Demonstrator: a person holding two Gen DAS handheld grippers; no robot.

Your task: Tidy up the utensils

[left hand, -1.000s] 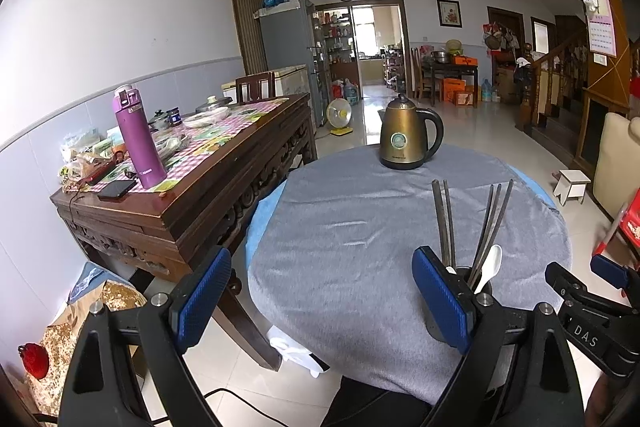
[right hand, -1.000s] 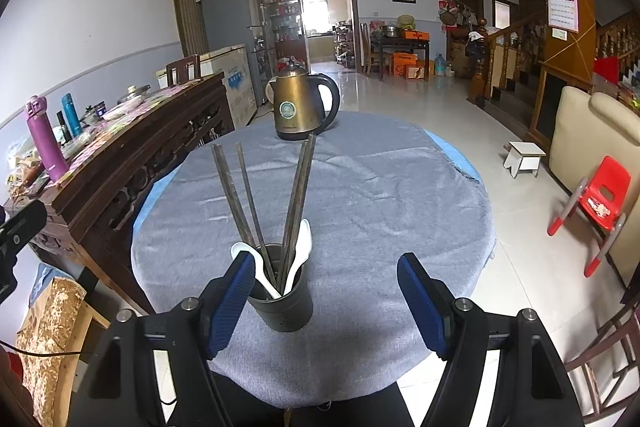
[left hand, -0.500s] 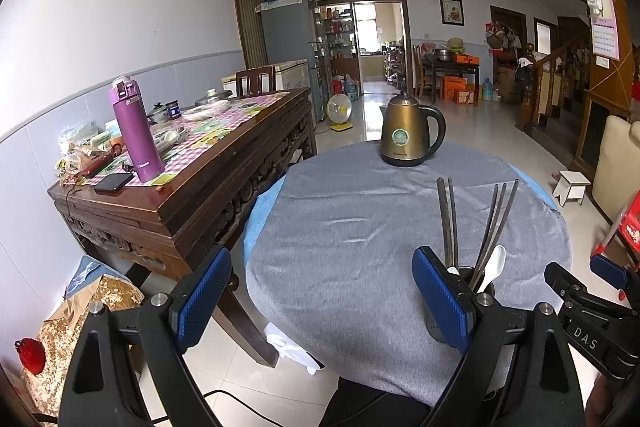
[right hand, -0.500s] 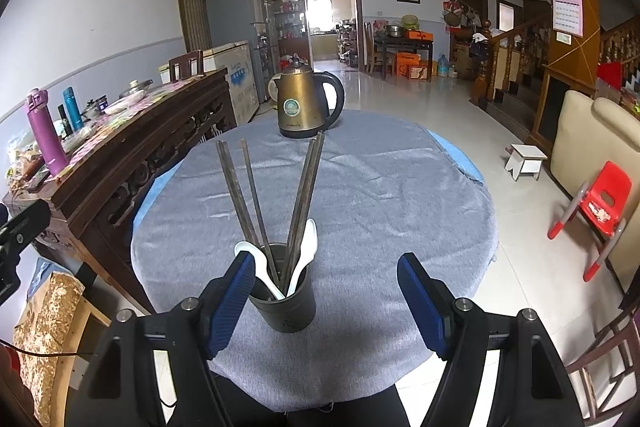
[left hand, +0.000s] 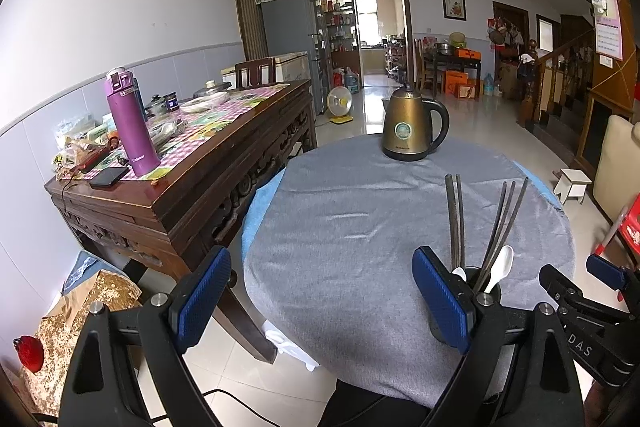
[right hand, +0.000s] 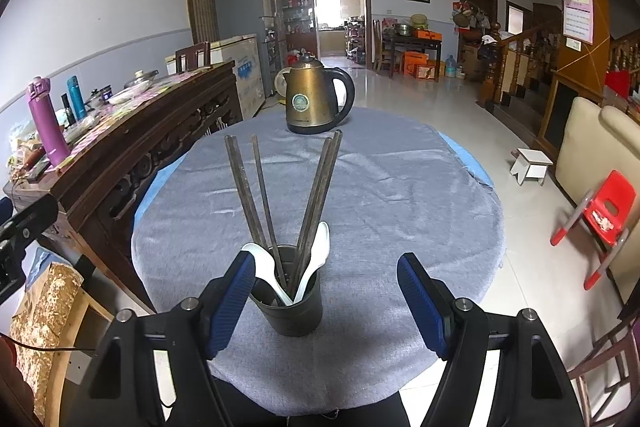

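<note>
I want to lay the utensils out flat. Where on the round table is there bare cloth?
The grey cloth is bare between the kettle and the dark cup, and across the whole side toward the red chair. Only the near edge is crowded, around the cup with its chopsticks and white spoons.

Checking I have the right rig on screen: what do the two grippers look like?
Both match: the left gripper and the right gripper have black angular plastic frames, silver bolt heads on top, and long fingers faced with ribbed blue pads. The right one, seen from the left camera, carries white letters "DAS". A thin black cable runs under the left gripper.
</note>
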